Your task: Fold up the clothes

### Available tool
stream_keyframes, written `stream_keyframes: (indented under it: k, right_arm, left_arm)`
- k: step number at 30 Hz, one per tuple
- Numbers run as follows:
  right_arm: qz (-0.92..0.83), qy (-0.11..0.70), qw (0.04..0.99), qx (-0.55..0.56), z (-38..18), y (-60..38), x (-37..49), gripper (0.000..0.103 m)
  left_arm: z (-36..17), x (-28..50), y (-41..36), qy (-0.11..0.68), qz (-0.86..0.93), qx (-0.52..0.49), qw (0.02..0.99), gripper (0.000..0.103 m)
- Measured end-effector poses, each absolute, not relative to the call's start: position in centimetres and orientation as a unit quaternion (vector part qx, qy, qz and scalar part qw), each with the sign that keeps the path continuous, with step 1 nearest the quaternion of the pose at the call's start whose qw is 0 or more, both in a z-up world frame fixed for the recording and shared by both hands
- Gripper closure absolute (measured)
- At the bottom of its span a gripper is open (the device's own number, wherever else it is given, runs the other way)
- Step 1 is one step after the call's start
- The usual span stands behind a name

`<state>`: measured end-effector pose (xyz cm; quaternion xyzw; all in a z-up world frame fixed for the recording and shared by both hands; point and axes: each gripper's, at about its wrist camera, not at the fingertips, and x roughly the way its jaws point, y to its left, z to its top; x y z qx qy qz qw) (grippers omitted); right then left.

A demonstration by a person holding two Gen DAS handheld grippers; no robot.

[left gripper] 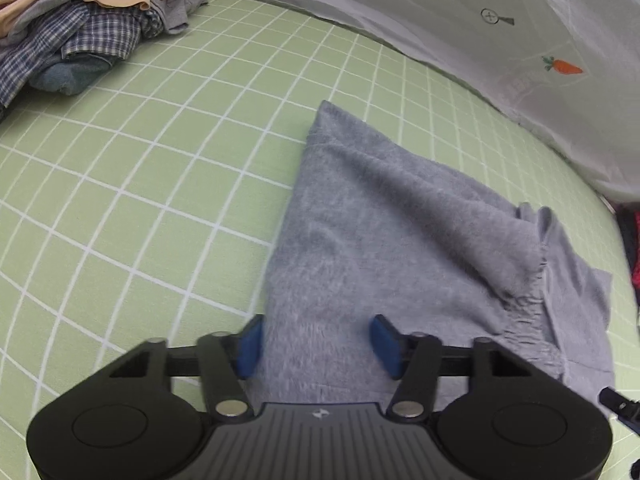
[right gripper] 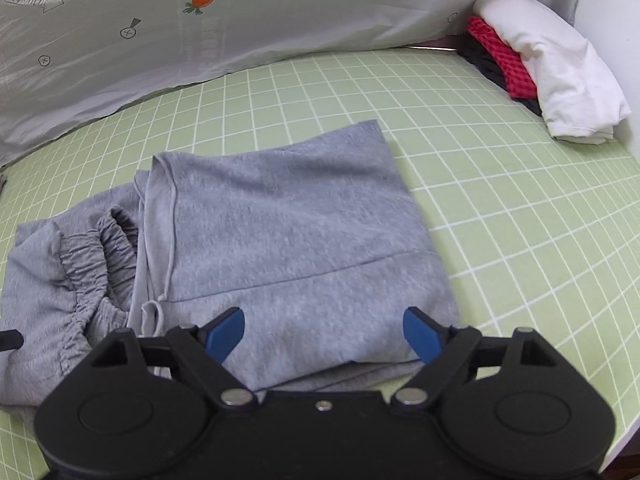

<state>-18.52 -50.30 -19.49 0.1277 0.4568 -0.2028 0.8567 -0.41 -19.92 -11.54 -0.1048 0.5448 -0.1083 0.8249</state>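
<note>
Left gripper's fingers (left gripper: 250, 346) straddle the near left edge of the grey sweatpants (left gripper: 384, 240), part-open, pads not visibly pinching. Right gripper (right gripper: 324, 334) is spread wide, empty, over the near hem at lower centre. The garment runs away toward upper centre, long axis near-to-far, elastic waistband (right gripper: 96, 264) bunched at left. The left gripper looks closer to a grab. Unfolded pile (left gripper: 76, 36) sits upper left.

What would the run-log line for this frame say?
task: fold clothes | grey garment: folded on green sheet | left gripper: open over it | right gripper: open over it | held: nothing
</note>
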Motion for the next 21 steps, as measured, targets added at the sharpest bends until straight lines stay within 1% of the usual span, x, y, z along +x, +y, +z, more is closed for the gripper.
stream_keyframes:
  k: [1, 2, 3, 8, 14, 21]
  right_arm:
    - [-0.202, 0.457, 0.857, 0.127, -19.5, -50.4, -18.7, 0.016]
    - [-0.201, 0.457, 0.858, 0.126, -19.4, -50.6, -18.9, 0.016]
    - [-0.200, 0.457, 0.858, 0.125, -19.4, -50.7, -19.1, 0.016]
    - [-0.200, 0.457, 0.856, 0.135, -19.5, -52.2, -20.2, 0.016]
    - [-0.202, 0.455, 0.852, 0.161, -19.8, -55.5, -21.4, 0.016]
    - [-0.192, 0.453, 0.853, 0.173, -20.1, -60.3, -22.6, 0.016]
  left_arm:
    - [-11.4, -0.5, -20.0, 0.542, -0.111, -0.108, 0.826, 0.073]
    - [-11.2, -0.7, -20.1, 0.538, -0.116, -0.114, 0.827, 0.082]
    - [-10.9, -0.8, -20.1, 0.533, -0.123, -0.124, 0.828, 0.087]
    - [-8.0, -1.4, -21.2, 0.495, -0.167, -0.165, 0.837, 0.090]
    - [-5.2, -2.5, -25.0, 0.467, -0.219, -0.224, 0.827, 0.090]
    - [-4.4, -4.1, -31.5, 0.461, -0.273, -0.269, 0.800, 0.091]
